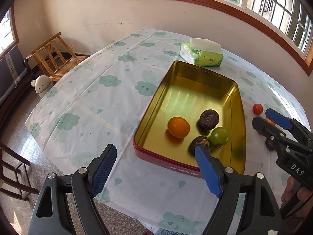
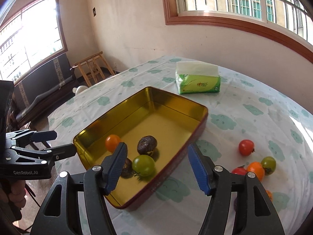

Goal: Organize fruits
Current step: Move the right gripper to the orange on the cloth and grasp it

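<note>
**Four fruits in gold tin, more loose on tablecloth, both grippers empty**

Table (image 1: 121,105) under white cloth with green cloud print; pink-white wall behind, wood-framed barred windows (image 2: 244,2); speckled shiny floor; wooden stool (image 1: 52,58) in the corner; white bear-shaped bin (image 1: 41,86) beside it; green tissue pack (image 1: 201,52) just past the tin's far end.

Tin (image 1: 195,72), gold inside and red outside, holds an orange tomato (image 1: 178,127), green tomato (image 1: 219,136) and two dark brown wrinkled fruits (image 1: 209,119), all toward its near end.

Left gripper (image 1: 154,156) hovers over the tin's near corner, jaws wide apart, nothing between them; right gripper (image 2: 156,160) over the tin's near long wall, jaws parted, gripping nothing; green tomato lies in the tin below its left finger (image 2: 115,168).

Left wrist view only: bear bin in full, one red tomato (image 1: 257,108) loose right of tin, right gripper from the side.

Right wrist view only: the whole loose cluster right of tin; red tomato (image 2: 246,146) apart, then red, orange (image 2: 255,170) and green ones touching; left gripper side-on, a hand (image 2: 14,193) on its grip.
</note>
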